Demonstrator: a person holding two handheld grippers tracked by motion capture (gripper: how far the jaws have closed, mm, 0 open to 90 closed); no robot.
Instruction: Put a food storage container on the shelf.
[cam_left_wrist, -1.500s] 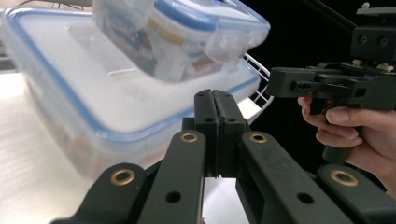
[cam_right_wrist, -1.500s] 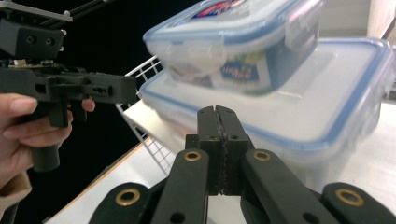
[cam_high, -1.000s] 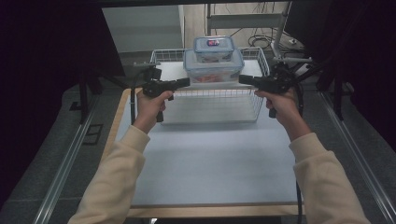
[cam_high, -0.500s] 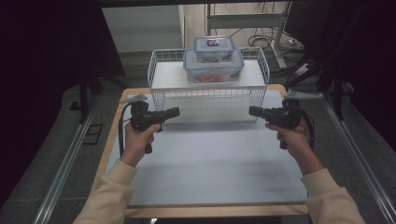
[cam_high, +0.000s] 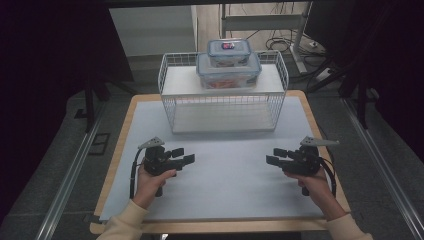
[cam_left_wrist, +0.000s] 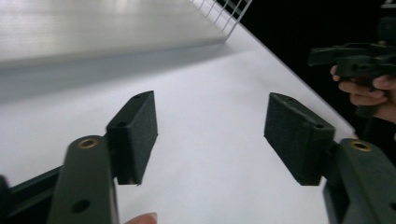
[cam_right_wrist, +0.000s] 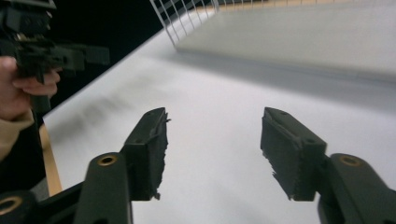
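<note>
Two clear food boxes with blue lids are stacked on top of a white wire rack (cam_high: 222, 107): a large box (cam_high: 228, 74) with a smaller box (cam_high: 229, 50) on it. My left gripper (cam_high: 184, 155) (cam_left_wrist: 210, 126) is held low over the white mat (cam_high: 225, 180) at the near left, open, nothing between its pads. My right gripper (cam_high: 274, 155) (cam_right_wrist: 212, 140) mirrors it at the near right, also open and empty. Both point inward toward each other, well in front of the rack.
The mat lies on a wooden tabletop (cam_high: 117, 150). The rack's lower shelf (cam_high: 222, 117) holds nothing. Beyond the table are dark floor, metal rails (cam_high: 70, 175) and cables. The right gripper (cam_left_wrist: 355, 58) shows in the left gripper view; the left gripper (cam_right_wrist: 56, 51) shows in the right gripper view.
Both grippers have drawn back from the sides of the large box on the rack and come down toward me, low over the mat. The boxes have not moved.
</note>
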